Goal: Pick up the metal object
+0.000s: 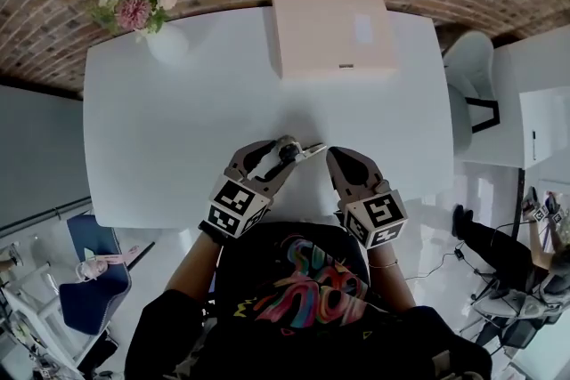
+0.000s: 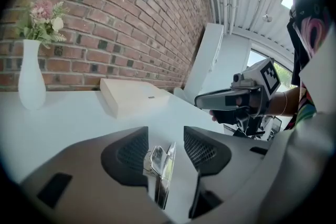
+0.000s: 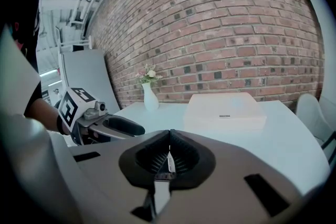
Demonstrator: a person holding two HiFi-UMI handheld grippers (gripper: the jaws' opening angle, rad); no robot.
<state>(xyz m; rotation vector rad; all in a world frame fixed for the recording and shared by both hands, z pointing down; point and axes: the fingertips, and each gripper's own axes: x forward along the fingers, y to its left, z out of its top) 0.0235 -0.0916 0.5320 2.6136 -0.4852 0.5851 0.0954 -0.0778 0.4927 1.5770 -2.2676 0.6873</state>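
Note:
The metal object [image 1: 308, 151], a small shiny clip, sits between the jaws of my left gripper [image 1: 289, 152] just above the white table's front edge. In the left gripper view the clip [image 2: 160, 162] leans near the left pad [image 2: 128, 152]; the jaws of my left gripper [image 2: 165, 136] stand wide apart, with a gap on the right side. My right gripper [image 1: 331, 154] is close beside it, jaws together. In the right gripper view my right gripper [image 3: 169, 136] has its pads meeting, with a thin pale sliver in the seam. I cannot tell what that sliver is.
A flat cream box [image 1: 331, 33] lies at the table's far edge by the brick wall. A white vase of flowers [image 1: 165, 40] stands at the far left of the table [image 1: 169, 147]. A white chair [image 1: 468, 76] is at the right, and a seated person [image 1: 499, 249] beyond it.

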